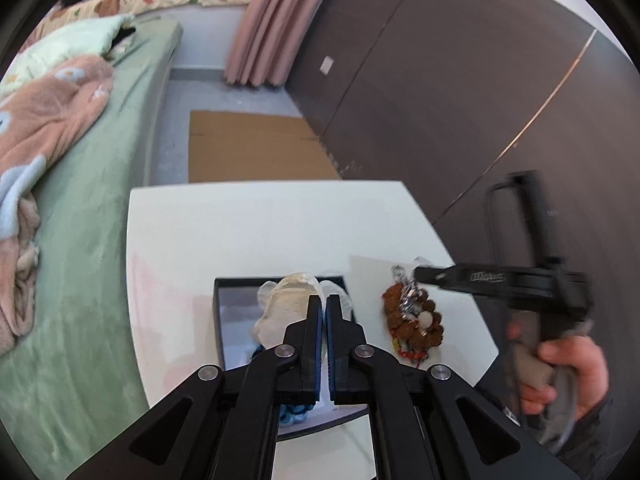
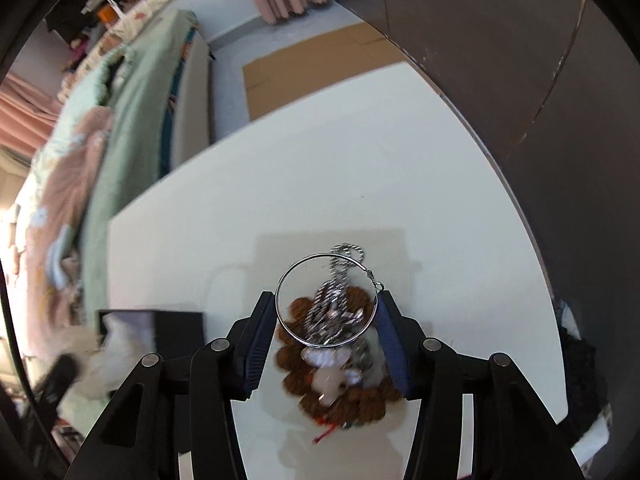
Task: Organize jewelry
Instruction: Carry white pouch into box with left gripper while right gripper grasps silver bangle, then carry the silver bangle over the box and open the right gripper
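A black jewelry box [image 1: 218, 312] sits on the white table [image 1: 248, 224], with a clear plastic pouch [image 1: 280, 304] and blue beads inside. My left gripper [image 1: 323, 304] is shut and empty above the box. To its right lies a jewelry pile [image 1: 414, 320]: brown bead bracelet, silver chain, red cord. In the right wrist view my right gripper [image 2: 327, 308] holds a silver hoop [image 2: 285, 316] between its fingers, above the brown bead bracelet [image 2: 296, 384], silver chain [image 2: 332, 312] and a white pendant [image 2: 332, 384]. The box [image 2: 176, 328] lies to the left.
A bed with green sheet [image 1: 92, 208] and pink blanket lies left of the table. Dark wardrobe doors [image 1: 460, 100] stand to the right. Flat cardboard [image 1: 256, 148] lies on the floor beyond the table. Pink curtains [image 1: 272, 20] hang at the back.
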